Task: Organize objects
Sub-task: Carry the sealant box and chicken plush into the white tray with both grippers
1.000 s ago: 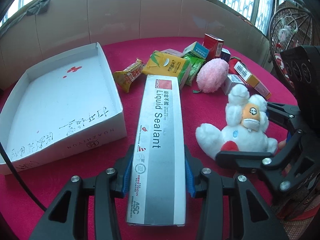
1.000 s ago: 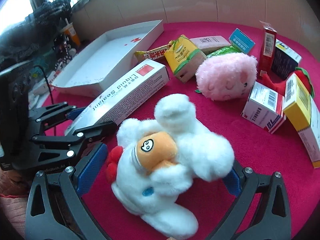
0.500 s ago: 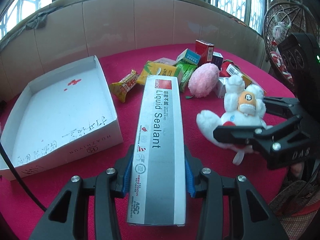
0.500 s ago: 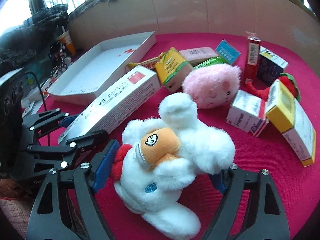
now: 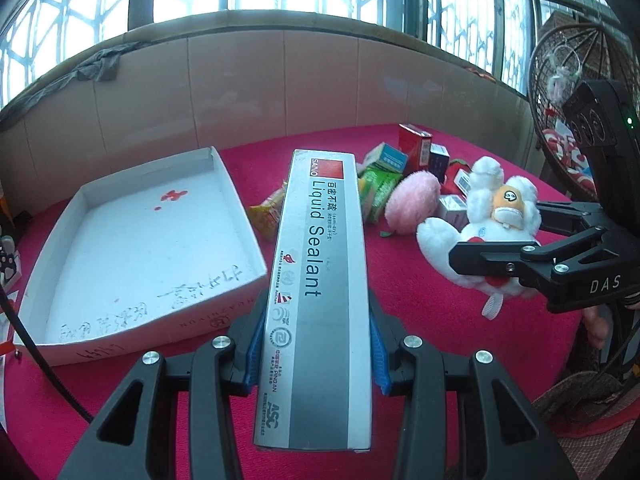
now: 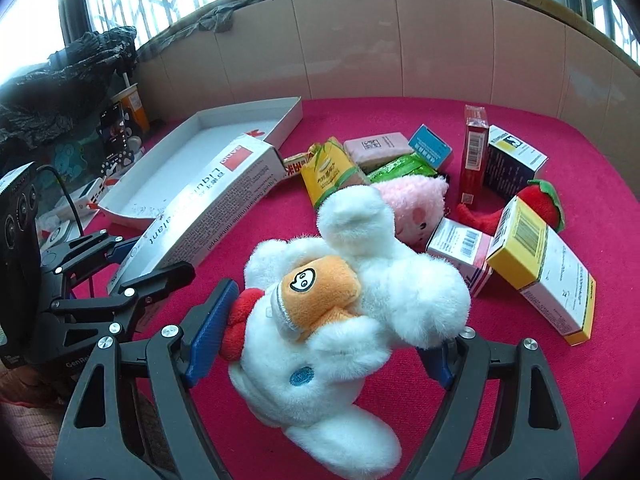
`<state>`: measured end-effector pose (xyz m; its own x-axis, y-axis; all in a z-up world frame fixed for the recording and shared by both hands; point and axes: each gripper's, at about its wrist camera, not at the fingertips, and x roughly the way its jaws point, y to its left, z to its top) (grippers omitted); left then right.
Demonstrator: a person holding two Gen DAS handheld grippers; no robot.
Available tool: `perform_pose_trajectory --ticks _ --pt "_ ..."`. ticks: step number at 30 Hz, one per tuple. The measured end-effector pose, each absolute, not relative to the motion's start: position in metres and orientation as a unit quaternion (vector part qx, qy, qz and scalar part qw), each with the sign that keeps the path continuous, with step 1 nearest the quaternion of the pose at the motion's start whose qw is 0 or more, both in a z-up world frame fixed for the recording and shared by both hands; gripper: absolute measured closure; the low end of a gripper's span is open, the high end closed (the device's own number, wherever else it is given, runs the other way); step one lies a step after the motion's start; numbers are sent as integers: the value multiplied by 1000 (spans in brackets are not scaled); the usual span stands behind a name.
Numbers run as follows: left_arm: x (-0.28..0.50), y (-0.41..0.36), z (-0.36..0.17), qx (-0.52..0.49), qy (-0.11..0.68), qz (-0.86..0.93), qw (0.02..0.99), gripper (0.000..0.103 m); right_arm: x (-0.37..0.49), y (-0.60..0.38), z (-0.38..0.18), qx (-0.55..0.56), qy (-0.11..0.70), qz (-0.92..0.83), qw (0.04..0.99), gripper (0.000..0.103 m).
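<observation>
My left gripper is shut on a long grey and white Liquid Sealant box and holds it lifted above the red table. The box also shows in the right wrist view. My right gripper is shut on a white plush toy with an orange face, held off the table; it also shows in the left wrist view. A white open cardboard tray lies to the left of the sealant box, seen in the right wrist view too.
A pile sits at the back right: pink plush ball, yellow packet, red box, dark box, strawberry plush, yellow and white box. A low wall and windows ring the table.
Both grippers have risen from the table, the left with the sealant box and the right with the white plush, and the views have tilted up toward the windows.
</observation>
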<state>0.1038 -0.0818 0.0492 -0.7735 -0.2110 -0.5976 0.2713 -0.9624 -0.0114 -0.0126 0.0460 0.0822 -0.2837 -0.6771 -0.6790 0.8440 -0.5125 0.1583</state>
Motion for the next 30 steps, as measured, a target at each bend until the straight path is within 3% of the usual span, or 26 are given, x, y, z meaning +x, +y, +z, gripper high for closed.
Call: perform_pose_trajectory --ticks 24,30 --pt "131 -163 108 253 44 -938 232 60 -5 -20 166 264 141 -816 494 21" --pt "132 -194 116 248 74 -935 242 60 -8 -51 185 257 132 -813 505 21"
